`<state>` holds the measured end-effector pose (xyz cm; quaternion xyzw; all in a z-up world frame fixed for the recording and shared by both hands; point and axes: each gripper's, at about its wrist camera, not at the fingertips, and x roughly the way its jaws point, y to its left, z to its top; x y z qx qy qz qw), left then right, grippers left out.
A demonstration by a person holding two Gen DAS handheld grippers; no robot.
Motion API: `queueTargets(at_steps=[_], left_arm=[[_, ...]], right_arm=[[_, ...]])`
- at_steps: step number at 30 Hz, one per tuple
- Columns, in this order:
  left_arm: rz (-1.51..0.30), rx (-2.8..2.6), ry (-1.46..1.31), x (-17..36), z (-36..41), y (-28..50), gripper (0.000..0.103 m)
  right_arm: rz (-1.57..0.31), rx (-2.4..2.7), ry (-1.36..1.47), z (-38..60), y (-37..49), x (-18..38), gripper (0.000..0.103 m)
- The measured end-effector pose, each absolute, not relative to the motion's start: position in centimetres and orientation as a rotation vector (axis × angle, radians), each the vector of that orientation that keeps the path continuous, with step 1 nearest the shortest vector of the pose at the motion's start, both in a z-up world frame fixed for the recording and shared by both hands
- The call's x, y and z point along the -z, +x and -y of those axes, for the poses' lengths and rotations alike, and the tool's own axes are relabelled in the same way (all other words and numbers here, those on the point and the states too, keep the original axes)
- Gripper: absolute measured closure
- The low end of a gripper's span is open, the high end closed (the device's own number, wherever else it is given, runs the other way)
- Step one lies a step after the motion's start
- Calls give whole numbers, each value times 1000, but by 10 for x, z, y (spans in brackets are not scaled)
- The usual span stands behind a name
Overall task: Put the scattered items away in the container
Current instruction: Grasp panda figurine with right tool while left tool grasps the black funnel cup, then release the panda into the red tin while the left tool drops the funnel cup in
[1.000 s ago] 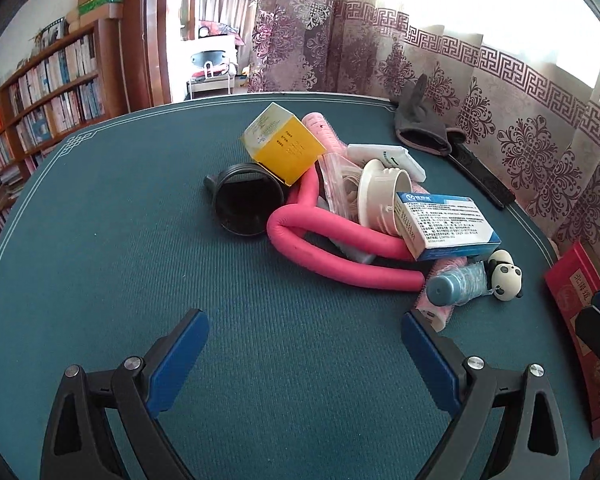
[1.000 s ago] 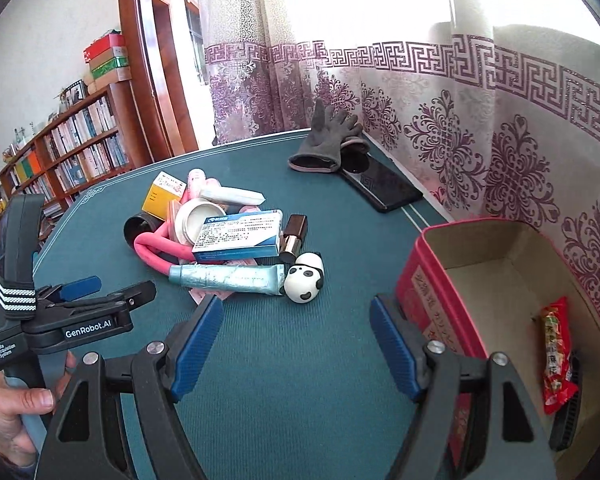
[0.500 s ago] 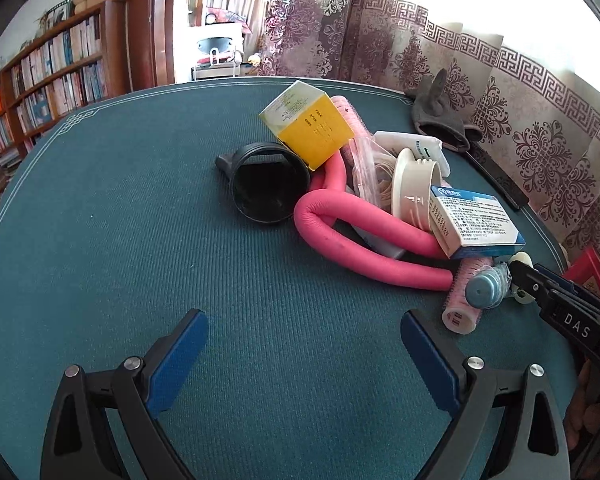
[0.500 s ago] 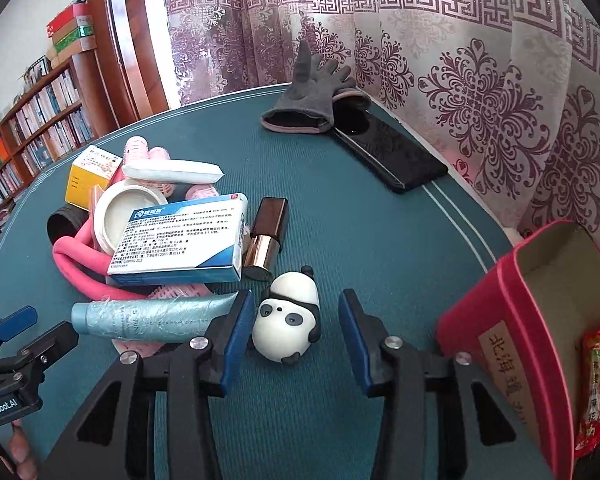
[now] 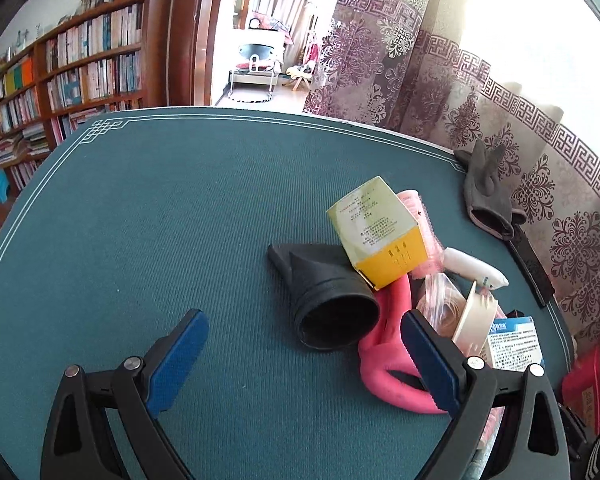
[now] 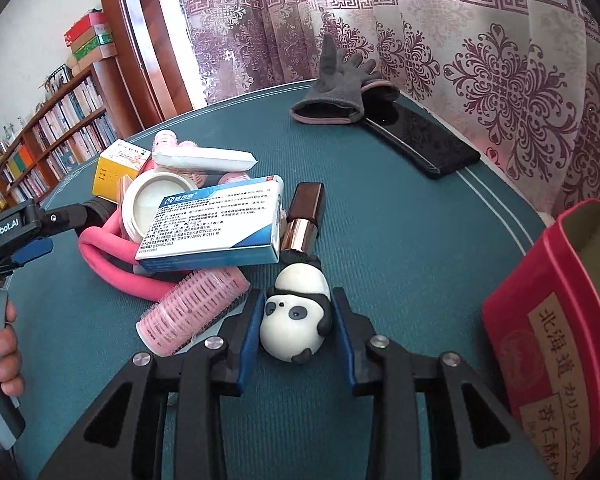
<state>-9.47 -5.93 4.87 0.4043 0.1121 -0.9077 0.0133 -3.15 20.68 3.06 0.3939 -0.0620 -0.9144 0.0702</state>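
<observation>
Bare counter (image 5: pixel 148 216) is lying open on the left; the clutter pile, from black funnel (image 5: pixel 332 304) to pink roller (image 6: pixel 192 308), is blocking the middle, the red box (image 6: pixel 556 320) crowding the right.

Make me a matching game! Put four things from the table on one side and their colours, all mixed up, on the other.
Things:
1. panda toy
2. glove
3. bendy foam tube
4. container

Colours:
A. red
B. pink
C. black and white
D. grey

Pairs: 1-C, 2-D, 3-B, 4-A
</observation>
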Motion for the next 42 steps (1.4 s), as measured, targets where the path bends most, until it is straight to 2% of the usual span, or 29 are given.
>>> queueTargets(at_steps=[11, 12, 16, 33, 42], left_arm=[[-214, 2774, 1295, -21, 52, -136, 7], [-212, 2772, 1297, -19, 53, -137, 10], [-145, 2765, 1265, -18, 56, -134, 46], [-169, 2833, 1158, -53, 67, -63, 48], [-134, 2977, 1122, -86, 30, -23, 48]], right_arm=[[216, 2742, 1176, -210, -32, -30, 67], [216, 2742, 1176, -210, -32, -30, 67], [218, 2742, 1176, -210, -32, -30, 67], [229, 2737, 1155, -209, -14, -38, 67], [258, 2771, 1060, -219, 27, -67, 67]])
